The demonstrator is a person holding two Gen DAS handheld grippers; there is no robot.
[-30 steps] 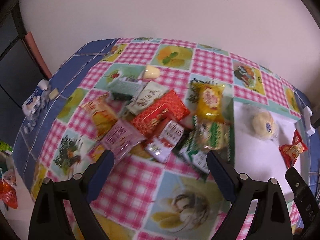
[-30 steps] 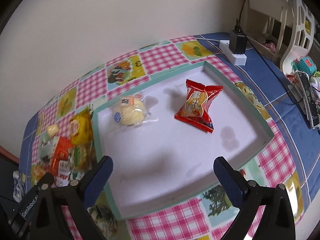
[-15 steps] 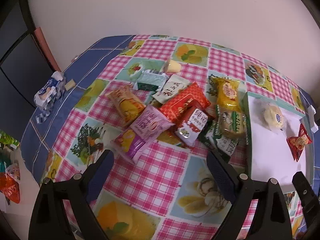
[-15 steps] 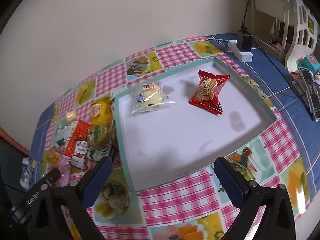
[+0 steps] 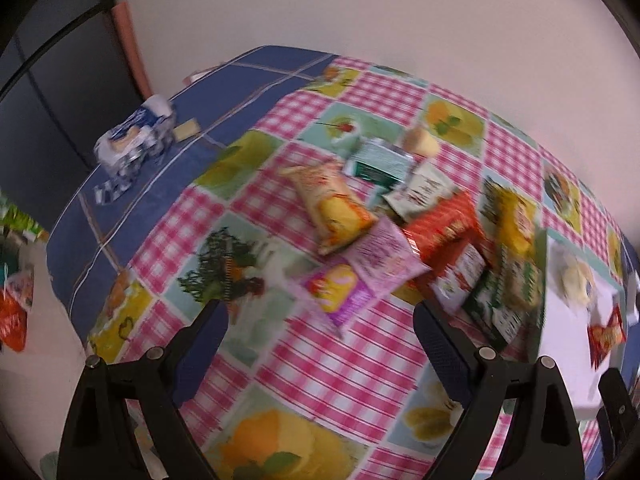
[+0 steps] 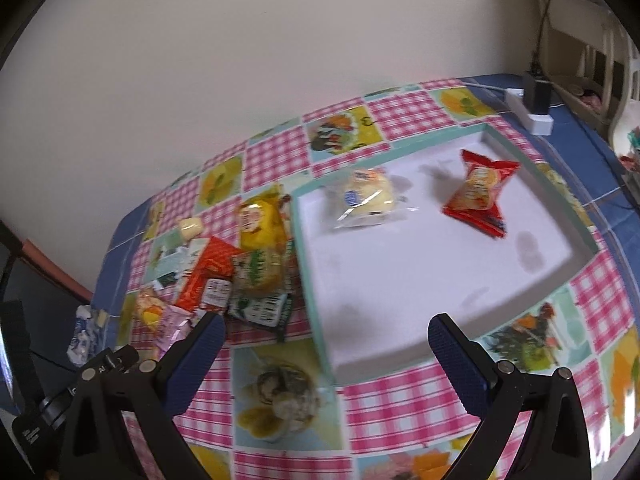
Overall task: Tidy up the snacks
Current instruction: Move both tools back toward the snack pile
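A heap of snack packets (image 5: 404, 224) lies on the patterned tablecloth, with a yellow-orange packet (image 5: 334, 206) and a pink-purple packet (image 5: 360, 276) nearest. My left gripper (image 5: 322, 320) hovers open and empty above the cloth, just short of the pink-purple packet. In the right wrist view a white tray with a teal rim (image 6: 420, 272) holds a clear-wrapped yellow bun (image 6: 366, 196) and a red packet (image 6: 480, 196). The right gripper (image 6: 324, 332) stands open over the tray's near edge, holding nothing. The same heap (image 6: 240, 256) lies left of the tray.
A blue-white wrapped pack (image 5: 134, 140) sits on the blue cloth at the table's left edge. A white power strip with a black plug (image 6: 534, 106) lies behind the tray, and a shelf (image 6: 600, 76) stands at the far right. The wall runs close behind the table.
Both views have pulled back and swung left. The heap sits farther right in the left wrist view, and more of the heap shows beside the tray in the right wrist view. Both jaws stay wide.
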